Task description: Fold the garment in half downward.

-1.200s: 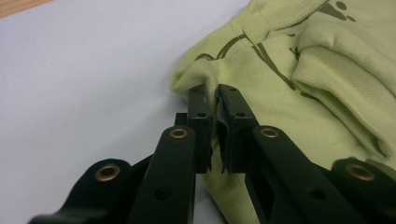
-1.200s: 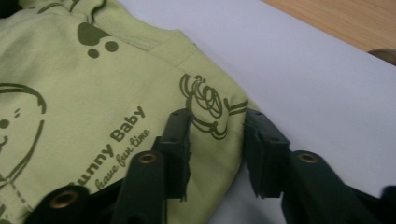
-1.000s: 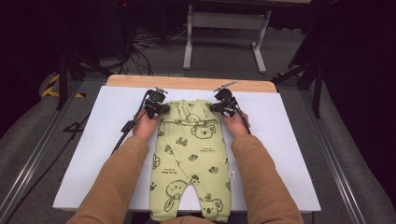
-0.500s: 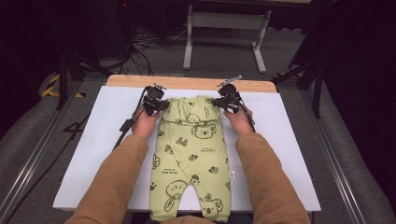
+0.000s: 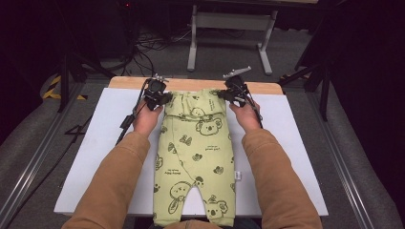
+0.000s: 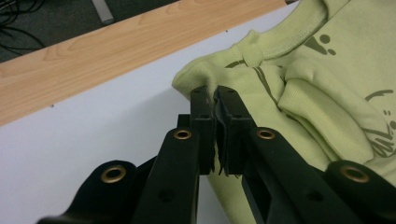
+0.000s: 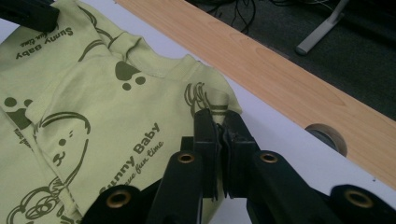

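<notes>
Both forearms (image 5: 117, 183) are extended fwd from the near edge, roughly parallel, sleeves to the wrists. L gripper (image 5: 157, 98) is held in the L hand (image 5: 145, 119), jaws pressed together, pointed fwd and down. R gripper (image 5: 234, 93) is held in the R hand (image 5: 246, 117), jaws likewise closed. In both gripper views, pads (image 6: 205, 116) are seen pinched on cloth.

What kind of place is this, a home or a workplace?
Probably a lab or a recording studio, not a home. A white work mat lies on a wooden table, loose cables run over the grey floor, and metal stand legs rise behind in a dark room.
</notes>
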`<state>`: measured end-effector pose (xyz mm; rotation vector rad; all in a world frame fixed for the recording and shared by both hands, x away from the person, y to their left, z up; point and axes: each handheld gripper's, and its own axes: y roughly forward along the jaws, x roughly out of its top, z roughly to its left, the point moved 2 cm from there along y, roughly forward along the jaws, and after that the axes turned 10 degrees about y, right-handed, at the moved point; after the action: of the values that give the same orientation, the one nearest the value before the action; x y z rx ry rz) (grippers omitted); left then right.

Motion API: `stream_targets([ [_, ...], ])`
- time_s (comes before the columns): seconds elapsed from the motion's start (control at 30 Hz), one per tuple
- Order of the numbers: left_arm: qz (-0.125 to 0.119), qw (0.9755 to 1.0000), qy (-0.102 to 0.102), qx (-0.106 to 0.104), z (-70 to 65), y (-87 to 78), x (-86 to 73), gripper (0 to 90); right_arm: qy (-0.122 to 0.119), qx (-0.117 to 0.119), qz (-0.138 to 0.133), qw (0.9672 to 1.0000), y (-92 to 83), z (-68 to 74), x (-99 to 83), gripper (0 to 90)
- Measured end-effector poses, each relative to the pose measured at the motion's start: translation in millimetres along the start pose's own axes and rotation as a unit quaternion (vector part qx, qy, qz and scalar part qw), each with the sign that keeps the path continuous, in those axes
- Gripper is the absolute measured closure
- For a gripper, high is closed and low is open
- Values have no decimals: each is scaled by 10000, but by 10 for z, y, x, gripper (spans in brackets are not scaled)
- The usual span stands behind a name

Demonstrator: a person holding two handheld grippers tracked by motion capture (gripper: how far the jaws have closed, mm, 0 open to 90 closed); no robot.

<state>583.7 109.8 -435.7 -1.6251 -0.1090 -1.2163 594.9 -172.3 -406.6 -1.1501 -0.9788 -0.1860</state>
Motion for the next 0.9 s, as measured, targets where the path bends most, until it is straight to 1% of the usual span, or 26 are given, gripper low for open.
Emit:
stream_targets([
  [0.03, -16, 10000, 33, 31, 10, -7, 19, 860, 22, -11, -9, 10000, -4, 2, 15, 862],
  [0.07, -24, 10000, 16, 8, 10, -17, 37, 860, 28, 10, -16, 10000, -9, 4, 30, 862],
  [0.13, -36, 10000, 35, 45, 34, -35, 84, 860, 16, -14, -61, 10000, -16, 4, 61, 862],
  [0.23, -207, 9997, 16, 156, 78, -90, 157, 860, 66, -58, -188, 9998, -52, -20, 112, 862],
  [0.33, -262, 9995, 16, 181, 97, -129, 199, 860, 119, -79, -278, 9995, -94, -61, 168, 862],
  [0.37, -334, 9992, 76, 227, 105, -165, 240, 860, 99, -92, -328, 9994, -109, -71, 192, 862],
  [0.53, -479, 9981, 184, 342, 104, -234, 312, 860, 21, -204, -518, 9984, -187, -59, 289, 862],
  [0.7, -708, 9963, 236, 422, 101, -331, 356, 858, -50, -280, -677, 9973, -276, -36, 369, 862],
  [0.77, -756, 9963, 227, 334, 109, -356, 348, 857, -41, -262, -739, 9969, -309, -23, 380, 861],
  [0.8, -736, 9967, 209, 286, 109, -364, 335, 858, -54, -253, -747, 9969, -320, -19, 378, 861],
  [0.87, -694, 9970, 270, 192, 106, -377, 306, 858, -61, -186, -718, 9972, -340, 0, 360, 861],
  [0.9, -728, 9968, 284, 155, 100, -387, 285, 859, -101, -183, -687, 9974, -340, 7, 351, 861],
])
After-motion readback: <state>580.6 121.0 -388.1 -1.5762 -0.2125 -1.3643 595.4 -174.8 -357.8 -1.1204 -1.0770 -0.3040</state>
